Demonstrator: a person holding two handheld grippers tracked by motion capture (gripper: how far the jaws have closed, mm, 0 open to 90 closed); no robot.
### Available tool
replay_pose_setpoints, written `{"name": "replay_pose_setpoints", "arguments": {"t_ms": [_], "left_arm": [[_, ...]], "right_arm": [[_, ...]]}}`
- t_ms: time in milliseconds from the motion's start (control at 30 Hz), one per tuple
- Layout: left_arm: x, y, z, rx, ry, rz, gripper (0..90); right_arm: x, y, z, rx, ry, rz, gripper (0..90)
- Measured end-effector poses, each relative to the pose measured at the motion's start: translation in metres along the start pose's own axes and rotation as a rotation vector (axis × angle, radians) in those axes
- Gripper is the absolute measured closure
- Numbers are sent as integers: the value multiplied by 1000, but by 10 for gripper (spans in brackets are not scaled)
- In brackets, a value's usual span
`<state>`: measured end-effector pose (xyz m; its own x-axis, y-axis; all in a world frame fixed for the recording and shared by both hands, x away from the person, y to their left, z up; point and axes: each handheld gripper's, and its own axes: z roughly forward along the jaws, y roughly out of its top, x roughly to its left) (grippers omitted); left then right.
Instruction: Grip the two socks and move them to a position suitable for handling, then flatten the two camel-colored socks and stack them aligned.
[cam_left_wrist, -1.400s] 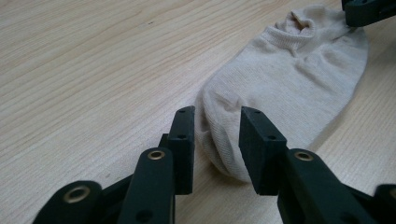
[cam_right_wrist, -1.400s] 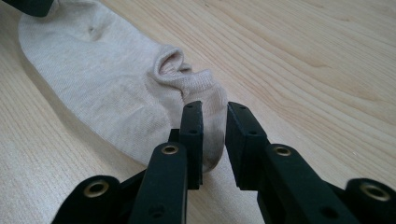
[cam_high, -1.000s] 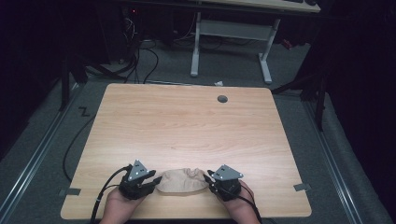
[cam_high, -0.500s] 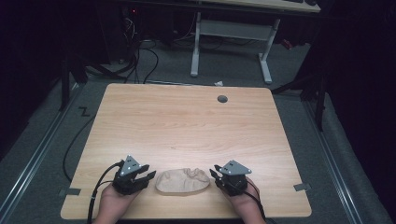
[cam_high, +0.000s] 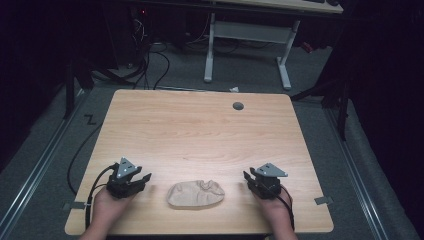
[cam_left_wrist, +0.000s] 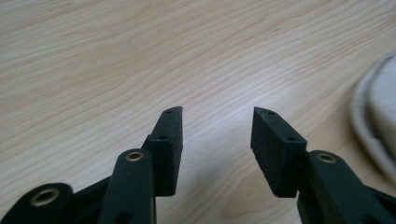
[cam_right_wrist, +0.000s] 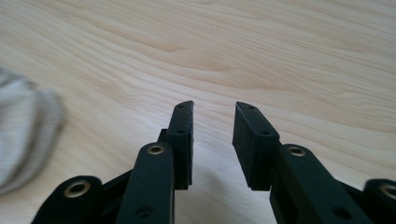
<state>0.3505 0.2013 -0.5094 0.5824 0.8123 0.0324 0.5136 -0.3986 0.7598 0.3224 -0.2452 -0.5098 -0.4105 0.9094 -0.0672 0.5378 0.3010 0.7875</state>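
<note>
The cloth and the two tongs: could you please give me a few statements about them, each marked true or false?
1. The cloth lies between the left tongs and the right tongs. True.
2. The left tongs grip the cloth. False: their jaws stand open over bare table.
3. The right tongs are open and hold nothing. True.
4. The cloth lies spread out flat. False: it is bunched up.

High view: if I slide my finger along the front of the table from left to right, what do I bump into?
Left gripper → crumpled beige cloth → right gripper. All three lie apart on the wooden table.
</note>
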Motion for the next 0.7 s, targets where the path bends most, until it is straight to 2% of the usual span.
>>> {"name": "replay_pose_setpoints", "arguments": {"t_ms": [200,267,400,700], "left_arm": [[26,-5,1,20,51,-60,505],[33,-8,1,16,51,-95,503],[35,-8,0,8,44,-101,498],[28,-11,1,20,35,-80,490]], "right_arm": [[-28,-12,3,19,-62,69,654],[-33,-15,3,23,-73,89,652],[-41,-16,1,7,-93,115,643],[-36,-14,4,3,-74,93,635]]}}
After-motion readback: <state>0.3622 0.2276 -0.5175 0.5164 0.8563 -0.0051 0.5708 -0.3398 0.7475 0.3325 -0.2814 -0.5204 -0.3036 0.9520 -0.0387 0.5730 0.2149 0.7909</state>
